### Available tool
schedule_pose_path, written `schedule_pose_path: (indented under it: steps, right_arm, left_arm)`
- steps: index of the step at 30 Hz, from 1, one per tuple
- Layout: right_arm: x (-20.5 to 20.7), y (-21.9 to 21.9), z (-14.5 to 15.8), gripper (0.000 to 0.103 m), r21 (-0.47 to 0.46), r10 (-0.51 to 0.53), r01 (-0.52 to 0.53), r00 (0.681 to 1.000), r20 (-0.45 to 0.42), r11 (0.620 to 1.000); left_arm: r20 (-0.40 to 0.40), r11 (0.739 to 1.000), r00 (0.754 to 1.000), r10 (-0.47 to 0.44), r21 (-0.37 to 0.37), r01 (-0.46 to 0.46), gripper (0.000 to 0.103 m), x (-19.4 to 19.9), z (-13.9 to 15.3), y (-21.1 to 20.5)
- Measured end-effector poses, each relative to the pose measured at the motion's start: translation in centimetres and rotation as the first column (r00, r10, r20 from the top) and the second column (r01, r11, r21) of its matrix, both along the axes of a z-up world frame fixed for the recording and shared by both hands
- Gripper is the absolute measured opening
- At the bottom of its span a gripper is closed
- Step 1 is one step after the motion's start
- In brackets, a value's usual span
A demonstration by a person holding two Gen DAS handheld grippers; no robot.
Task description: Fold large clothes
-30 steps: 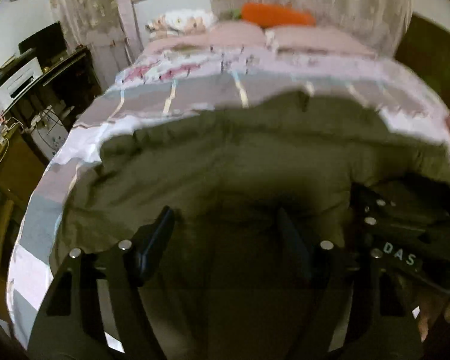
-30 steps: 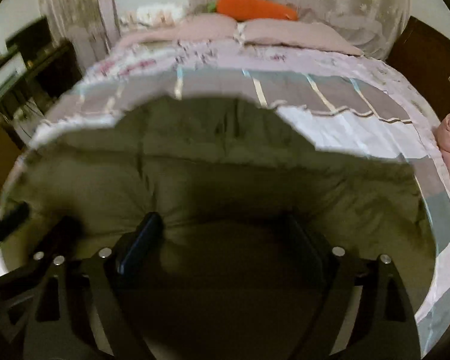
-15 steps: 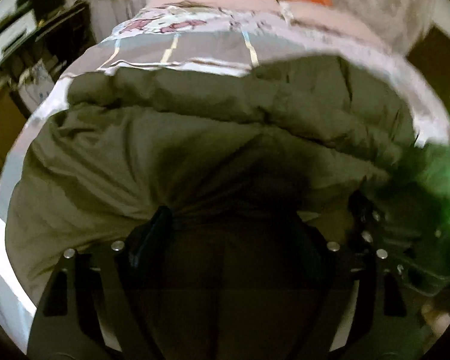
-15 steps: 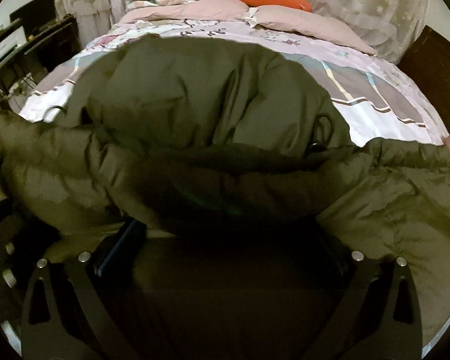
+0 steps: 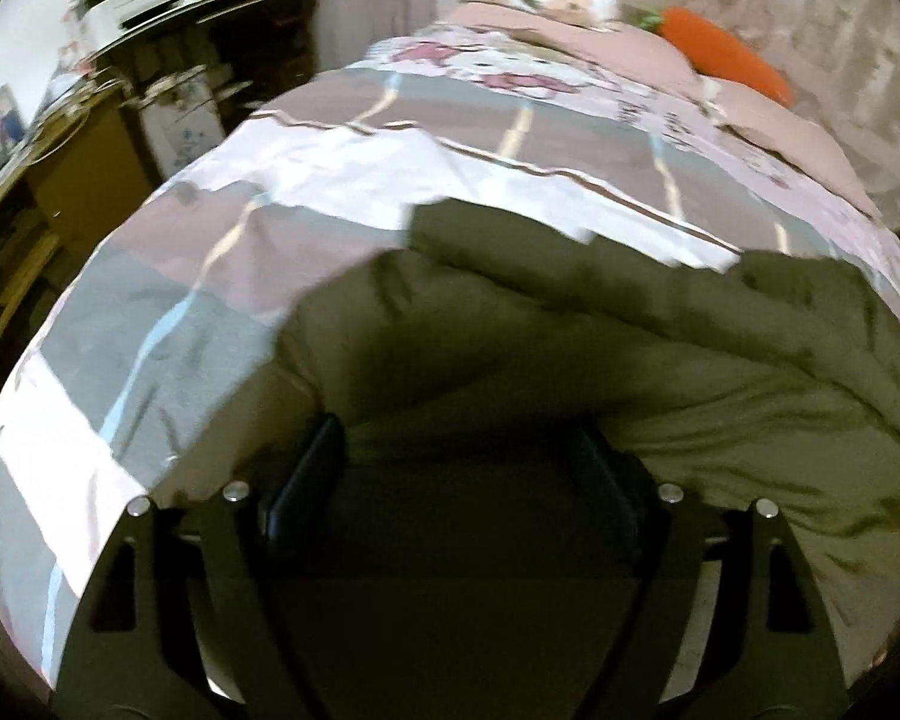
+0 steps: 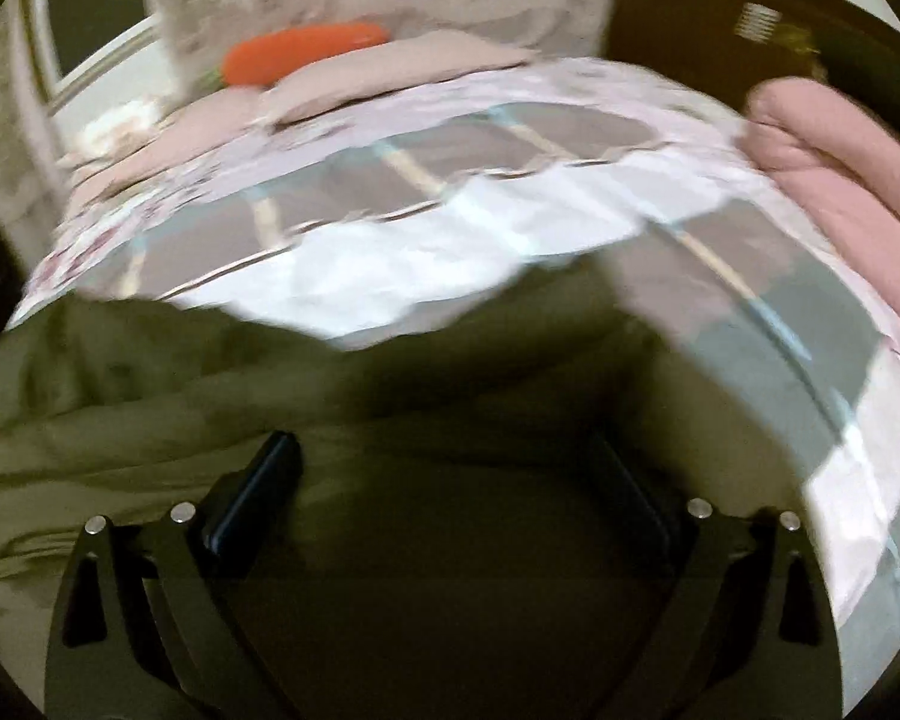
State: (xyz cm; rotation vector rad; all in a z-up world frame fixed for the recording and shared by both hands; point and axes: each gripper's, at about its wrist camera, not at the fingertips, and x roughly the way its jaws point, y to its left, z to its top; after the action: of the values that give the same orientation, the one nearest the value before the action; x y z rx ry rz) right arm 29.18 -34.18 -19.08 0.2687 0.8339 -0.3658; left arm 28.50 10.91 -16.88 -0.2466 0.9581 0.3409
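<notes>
With the olive padded coat (image 5: 630, 372) slumped on the bed (image 5: 180, 312) between and ahead of both sets of jaws, left gripper (image 5: 468, 468) just opening wider and right gripper (image 6: 450, 468) standing apart, nothing visibly clamped, flatten the bulk before regripping.

Patchwork bedspread (image 5: 342, 180) over the bed, orange carrot plushie (image 5: 732, 60) up by the pink pillows (image 6: 390, 63), pink blanket (image 6: 840, 162) bunched along one edge, cluttered dark desk (image 5: 168, 60) alongside.
</notes>
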Motion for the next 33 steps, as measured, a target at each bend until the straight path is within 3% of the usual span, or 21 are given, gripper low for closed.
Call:
schedule_pose_path:
  steps: [2,4,6,8,11,13,16,21,26,29,33]
  right_arm:
    - [0.0,0.1,-0.2,0.096,-0.006,0.005,-0.005,1.000,-0.018,1.000]
    - [-0.3,0.6,0.0,0.096,-0.064,0.023,-0.024,1.000,-0.020,0.998]
    - [-1.4,-0.9,-0.8,0.096,-0.043,0.007,-0.008,1.000,-0.013,0.999]
    - [-2.5,-2.2,-0.9,0.096,-0.035,-0.037,0.036,0.999,-0.036,0.999]
    - [-4.3,-2.7,0.7,0.095,-0.095,-0.088,0.080,0.993,-0.076,0.992]
    - [-5.8,-2.2,3.2,0.095,-0.165,-0.101,0.091,0.993,-0.056,0.982]
    - [-8.3,-0.7,7.1,0.096,-0.146,-0.009,0.010,1.000,0.002,0.989]
    - [-14.1,3.2,12.8,0.098,-0.107,0.165,-0.162,0.986,0.022,0.981]
    - [-23.0,6.9,15.1,0.102,-0.088,0.232,-0.223,0.966,0.112,0.971]
    - [-25.4,8.8,14.7,0.102,-0.068,0.266,-0.259,0.957,0.117,0.963]
    - [-26.9,10.8,15.2,0.102,-0.116,0.315,-0.301,0.940,0.130,0.947]
  left_arm:
    - [-0.035,1.000,0.999,0.015,0.007,-0.015,0.081,0.3,-0.5,0.4]
    - [-0.049,0.998,0.999,0.005,0.064,-0.002,0.081,0.4,-0.9,0.3]
    - [-0.066,0.995,0.998,0.002,0.095,0.004,0.081,0.5,-1.3,0.5]
    - [-0.092,0.998,0.996,0.019,0.059,-0.014,0.081,0.3,-1.4,1.5]
    - [-0.104,0.997,0.992,0.072,-0.002,-0.072,0.079,-0.5,-0.5,3.2]
    - [-0.068,0.993,0.993,0.099,-0.058,-0.103,0.076,-1.6,0.9,4.2]
    - [-0.013,0.986,0.993,0.114,-0.120,-0.115,0.081,-3.9,3.6,4.1]
    - [0.112,0.992,0.993,-0.043,-0.114,0.056,0.087,-9.2,9.2,-1.2]
    - [0.258,0.971,0.945,-0.202,-0.072,0.228,0.098,-16.5,13.9,-6.8]
    - [0.310,0.947,0.903,-0.297,-0.030,0.321,0.098,-20.4,15.5,-10.0]
    - [0.350,0.931,0.865,-0.358,0.066,0.359,0.101,-24.6,16.6,-12.8]
